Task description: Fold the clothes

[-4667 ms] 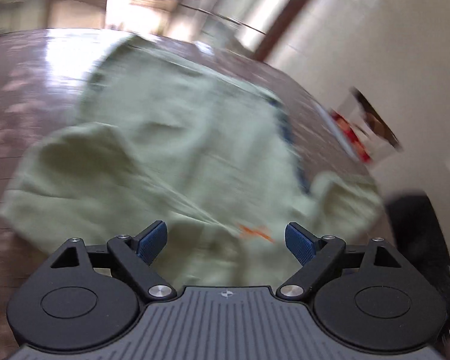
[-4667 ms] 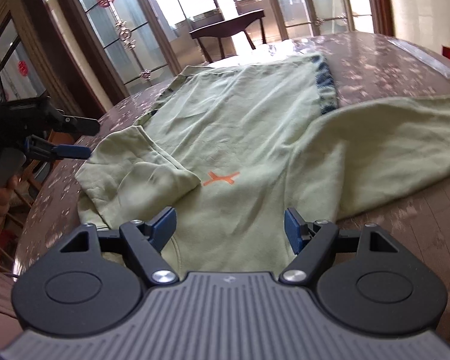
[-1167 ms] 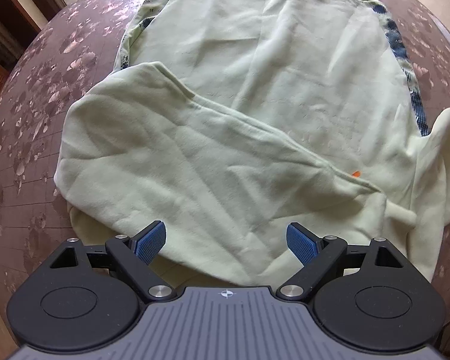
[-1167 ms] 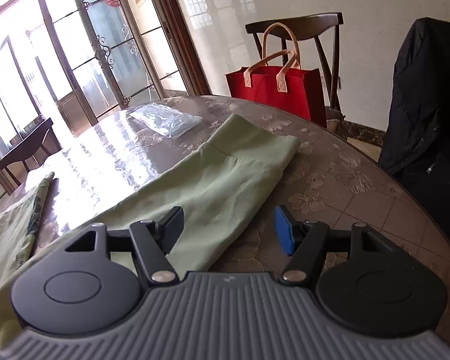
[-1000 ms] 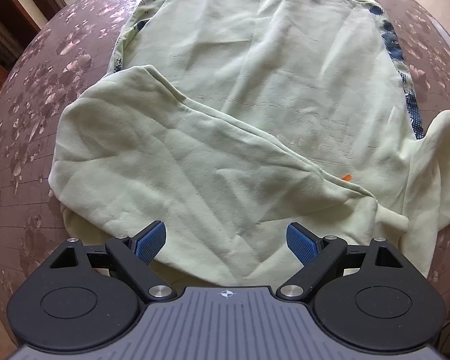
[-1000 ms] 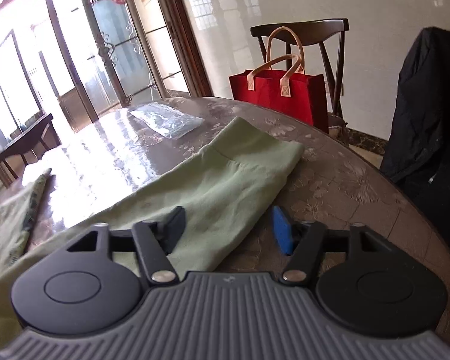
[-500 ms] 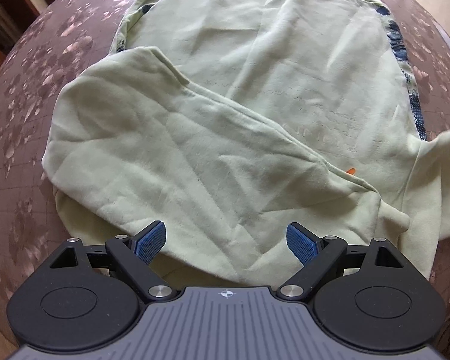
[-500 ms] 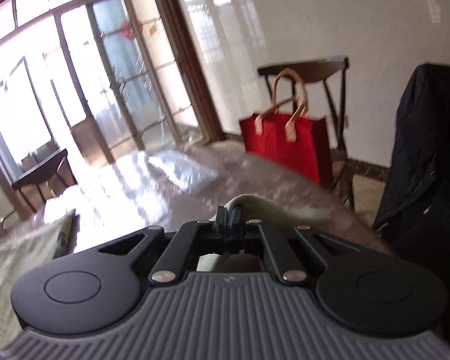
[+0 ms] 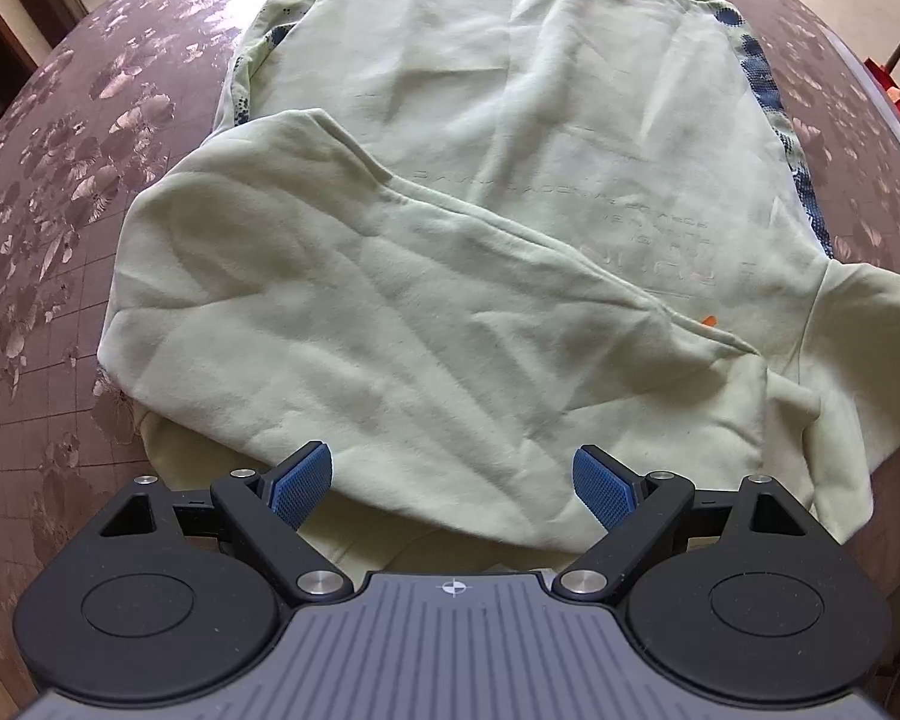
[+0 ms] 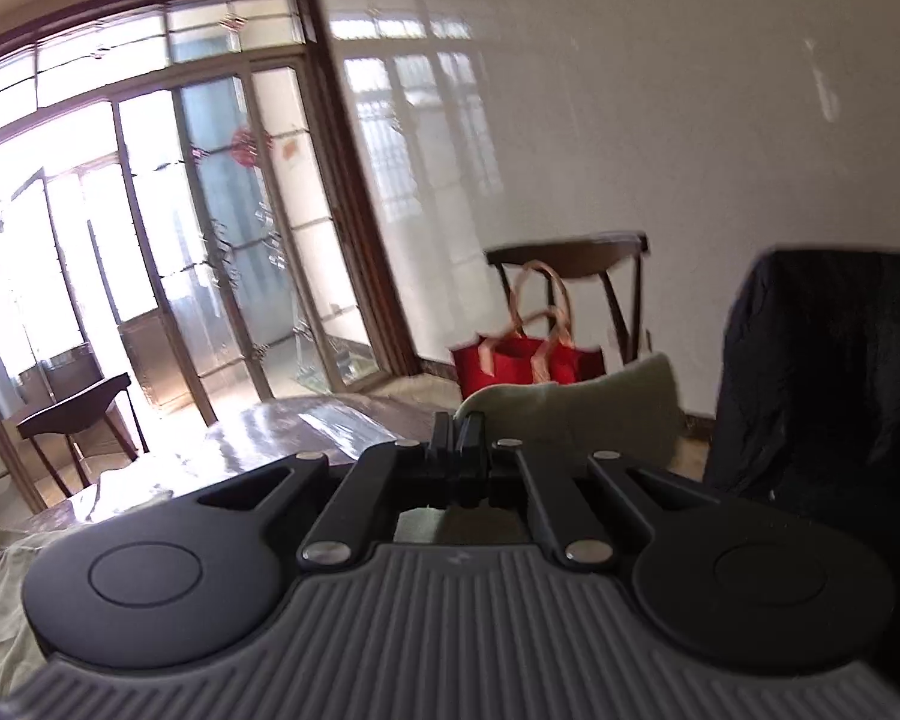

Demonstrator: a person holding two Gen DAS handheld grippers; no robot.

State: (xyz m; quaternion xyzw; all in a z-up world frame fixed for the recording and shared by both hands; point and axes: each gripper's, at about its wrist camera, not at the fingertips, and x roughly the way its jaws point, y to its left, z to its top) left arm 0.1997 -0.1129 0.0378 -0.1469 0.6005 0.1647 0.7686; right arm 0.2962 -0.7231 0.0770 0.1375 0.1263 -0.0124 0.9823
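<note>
A pale green sweatshirt (image 9: 510,192) with blue-patterned side panels lies flat on the floral table (image 9: 60,168), one sleeve (image 9: 360,324) folded across its front. The left gripper (image 9: 453,483) hangs spread above its near edge, touching nothing. The right gripper (image 10: 459,438) is pressed together, pinching the cuff (image 10: 600,414) of the other sleeve, lifted off the table. The faint chest print is unreadable; an orange mark (image 9: 708,320) is mostly covered by the fold.

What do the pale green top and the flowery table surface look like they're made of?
The top looks like soft, matte knit cotton or fleece: it creases gently, has thick rolled edges and no sheen. The table appears to be a brown floral-patterned surface, glossy like glass or clear plastic over a print, since it throws bright window glare; which one I can't tell.
</note>
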